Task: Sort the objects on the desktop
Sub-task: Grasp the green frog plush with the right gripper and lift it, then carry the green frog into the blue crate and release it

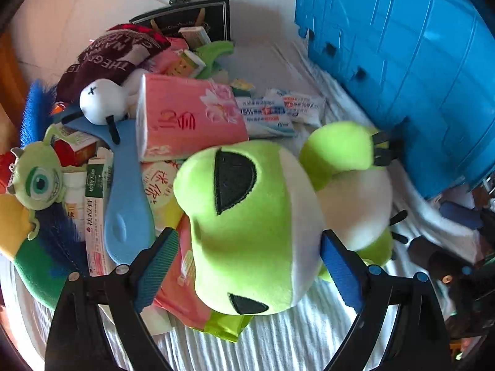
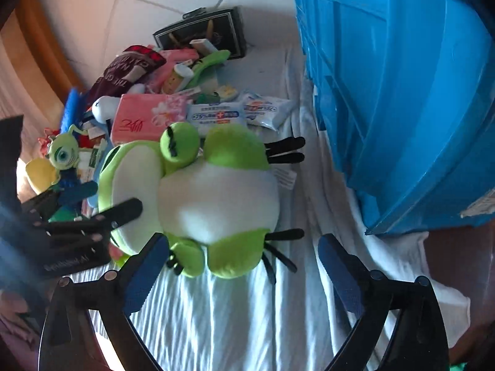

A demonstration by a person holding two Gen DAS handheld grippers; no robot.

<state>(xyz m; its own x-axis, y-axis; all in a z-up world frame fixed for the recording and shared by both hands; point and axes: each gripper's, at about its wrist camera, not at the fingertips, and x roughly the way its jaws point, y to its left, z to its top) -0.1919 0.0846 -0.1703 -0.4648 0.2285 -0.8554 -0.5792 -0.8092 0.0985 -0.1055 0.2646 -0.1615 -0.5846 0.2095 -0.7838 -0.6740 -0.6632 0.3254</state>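
A green and white frog plush (image 1: 247, 216) lies on the white cloth, head toward the left wrist camera. My left gripper (image 1: 247, 266) stands wide around its head. The right pad (image 1: 340, 272) sits against the white side and the left pad (image 1: 157, 266) is clear of it, so it is open. In the right wrist view the frog (image 2: 216, 198) lies belly up, feet nearest. My right gripper (image 2: 243, 275) is open just short of the feet, with only cloth between its pads. One left-gripper finger (image 2: 123, 213) shows beside the frog's head.
A tall blue plastic crate (image 1: 402, 61) (image 2: 402, 92) stands at the right. Piled at the left are a pink tissue pack (image 1: 188, 117), wet-wipe packs (image 1: 269, 114), a one-eyed green monster toy (image 1: 37, 179), a white plush (image 1: 99, 102) and a toothpaste box (image 1: 92, 210). White cloth (image 2: 247, 324) covers the near surface.
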